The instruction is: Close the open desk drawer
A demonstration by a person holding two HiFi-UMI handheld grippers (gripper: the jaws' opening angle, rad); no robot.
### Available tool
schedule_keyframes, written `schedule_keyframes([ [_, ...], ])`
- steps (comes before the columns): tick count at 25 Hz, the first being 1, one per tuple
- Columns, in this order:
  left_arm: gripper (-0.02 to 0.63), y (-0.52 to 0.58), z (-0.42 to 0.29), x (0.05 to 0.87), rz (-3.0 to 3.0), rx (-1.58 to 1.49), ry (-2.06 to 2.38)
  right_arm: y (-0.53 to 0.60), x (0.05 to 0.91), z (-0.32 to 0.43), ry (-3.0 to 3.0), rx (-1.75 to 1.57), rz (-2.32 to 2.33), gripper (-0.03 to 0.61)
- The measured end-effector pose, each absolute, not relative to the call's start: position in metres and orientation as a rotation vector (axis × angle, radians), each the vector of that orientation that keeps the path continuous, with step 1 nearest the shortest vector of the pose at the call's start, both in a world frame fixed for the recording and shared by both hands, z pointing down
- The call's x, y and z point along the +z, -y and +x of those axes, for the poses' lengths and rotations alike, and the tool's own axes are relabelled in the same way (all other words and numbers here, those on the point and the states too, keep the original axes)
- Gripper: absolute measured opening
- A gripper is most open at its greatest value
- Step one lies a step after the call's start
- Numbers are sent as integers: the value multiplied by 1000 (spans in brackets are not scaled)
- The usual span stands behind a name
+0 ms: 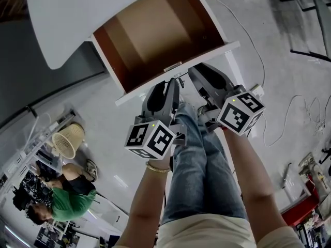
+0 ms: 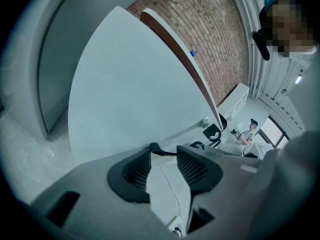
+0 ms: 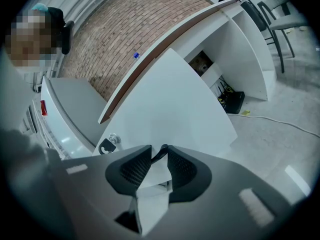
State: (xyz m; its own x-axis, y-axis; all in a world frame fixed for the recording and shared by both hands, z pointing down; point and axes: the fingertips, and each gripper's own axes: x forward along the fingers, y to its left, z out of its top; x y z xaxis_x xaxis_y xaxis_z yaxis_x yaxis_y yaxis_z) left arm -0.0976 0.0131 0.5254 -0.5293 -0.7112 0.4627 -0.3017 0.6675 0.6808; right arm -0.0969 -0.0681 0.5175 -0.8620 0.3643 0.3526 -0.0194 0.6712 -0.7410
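Observation:
The desk drawer (image 1: 155, 35) stands pulled out, brown inside, under the white desk top (image 1: 67, 14). Its white front panel (image 1: 217, 50) faces me and fills both gripper views (image 2: 135, 84) (image 3: 175, 99). My left gripper (image 1: 173, 84) (image 2: 164, 156) and right gripper (image 1: 192, 72) (image 3: 159, 159) sit side by side at the middle of that panel, tips close to it. Both are open, with a gap between the pads. A thin dark bar (image 1: 180, 76) runs across at their tips (image 2: 155, 148) (image 3: 161, 152); I cannot tell whether it touches the pads.
My legs in jeans (image 1: 201, 164) are below the grippers. On the floor are a wicker basket (image 1: 67, 138) at left, a seated person in green (image 1: 67, 198), and cables (image 1: 279, 118) with a power strip (image 1: 256, 91) at right. A chair (image 3: 280, 14) stands beside the desk.

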Motion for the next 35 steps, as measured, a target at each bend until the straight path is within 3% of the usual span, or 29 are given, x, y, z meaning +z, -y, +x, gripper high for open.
schedule_keyframes([
  [35,158,-12,-130,520,795,-708,2144,70,512,-129,2438,1075,-269,104],
])
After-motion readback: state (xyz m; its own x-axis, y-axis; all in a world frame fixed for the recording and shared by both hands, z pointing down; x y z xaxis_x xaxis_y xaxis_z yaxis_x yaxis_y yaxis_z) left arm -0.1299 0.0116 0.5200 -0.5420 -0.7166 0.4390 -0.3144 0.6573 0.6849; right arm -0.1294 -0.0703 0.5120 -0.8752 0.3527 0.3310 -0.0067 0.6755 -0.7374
